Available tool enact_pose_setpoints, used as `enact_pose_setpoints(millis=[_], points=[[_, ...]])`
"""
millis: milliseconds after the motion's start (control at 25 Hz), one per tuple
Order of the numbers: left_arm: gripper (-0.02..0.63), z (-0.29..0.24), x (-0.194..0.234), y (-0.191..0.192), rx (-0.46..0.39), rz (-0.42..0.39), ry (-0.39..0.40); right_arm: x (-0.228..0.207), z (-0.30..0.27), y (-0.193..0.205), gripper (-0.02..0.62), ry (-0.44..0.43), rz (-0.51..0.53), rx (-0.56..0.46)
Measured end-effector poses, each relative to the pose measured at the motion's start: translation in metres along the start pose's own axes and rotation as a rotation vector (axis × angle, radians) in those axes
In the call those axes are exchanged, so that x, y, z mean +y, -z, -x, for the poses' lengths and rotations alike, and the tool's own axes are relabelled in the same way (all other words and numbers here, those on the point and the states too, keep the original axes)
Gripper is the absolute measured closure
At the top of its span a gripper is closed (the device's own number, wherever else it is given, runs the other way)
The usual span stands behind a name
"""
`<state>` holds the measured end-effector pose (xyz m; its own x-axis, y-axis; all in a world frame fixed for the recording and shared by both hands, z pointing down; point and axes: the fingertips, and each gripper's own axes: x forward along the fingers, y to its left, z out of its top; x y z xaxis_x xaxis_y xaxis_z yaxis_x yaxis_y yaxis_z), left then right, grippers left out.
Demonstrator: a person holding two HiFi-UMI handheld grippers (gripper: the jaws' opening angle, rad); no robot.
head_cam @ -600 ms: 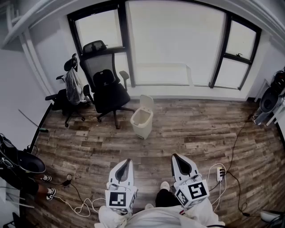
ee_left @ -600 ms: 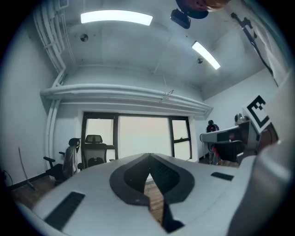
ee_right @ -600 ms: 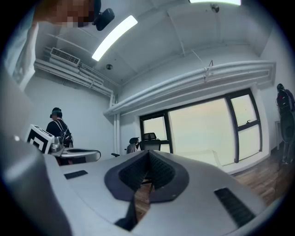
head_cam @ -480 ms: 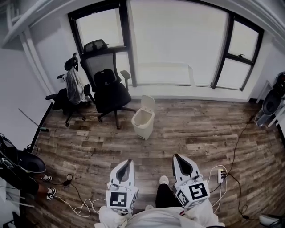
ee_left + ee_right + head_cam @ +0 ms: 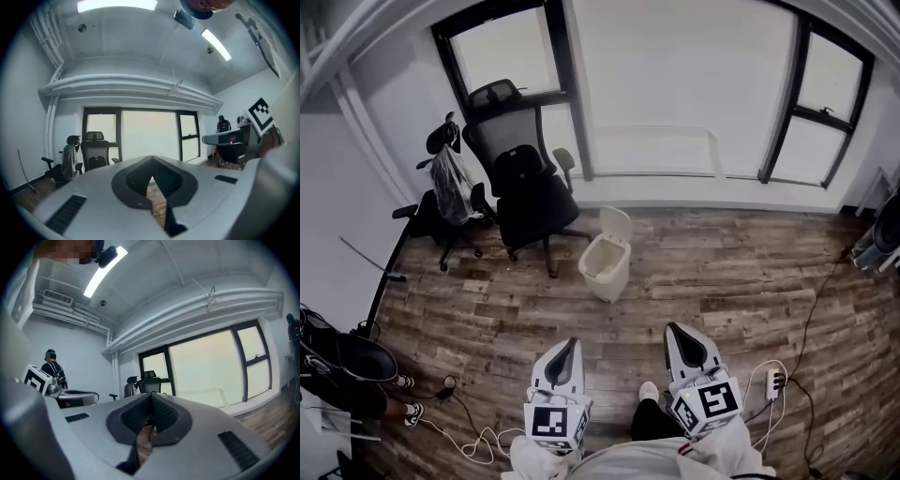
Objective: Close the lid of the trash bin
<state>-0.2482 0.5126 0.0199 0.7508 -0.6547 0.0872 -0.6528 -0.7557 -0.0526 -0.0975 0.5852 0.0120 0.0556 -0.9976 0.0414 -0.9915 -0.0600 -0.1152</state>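
Ahead, the white trash bin (image 5: 603,266) stands with its lid (image 5: 616,223) raised; my left gripper (image 5: 569,343) and right gripper (image 5: 671,330) are both closed, empty, well apart from it.

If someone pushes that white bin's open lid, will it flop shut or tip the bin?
The lid stands upright at the rear rim of the trash bin, so a nudge probably swings it down. The bin looks like light plastic; on the wood floor it might slide.
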Motion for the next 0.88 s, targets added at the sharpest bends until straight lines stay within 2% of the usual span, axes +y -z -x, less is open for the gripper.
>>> enact_pose_setpoints(millis=[360,720,880], points=[[0.597,-0.104,-0.005,-0.016,0.023,-0.007,-0.044,-0.086,-0.073,-0.02,0.572,-0.047,-0.009,0.006],[0.598,-0.172,-0.003,-0.019,0.023,-0.012,-0.085,-0.13,-0.12,-0.019,0.571,-0.089,-0.02,0.025],[0.598,-0.189,0.006,-0.008,0.03,-0.006,-0.094,-0.137,-0.14,-0.013,0.572,-0.108,-0.021,0.047]])
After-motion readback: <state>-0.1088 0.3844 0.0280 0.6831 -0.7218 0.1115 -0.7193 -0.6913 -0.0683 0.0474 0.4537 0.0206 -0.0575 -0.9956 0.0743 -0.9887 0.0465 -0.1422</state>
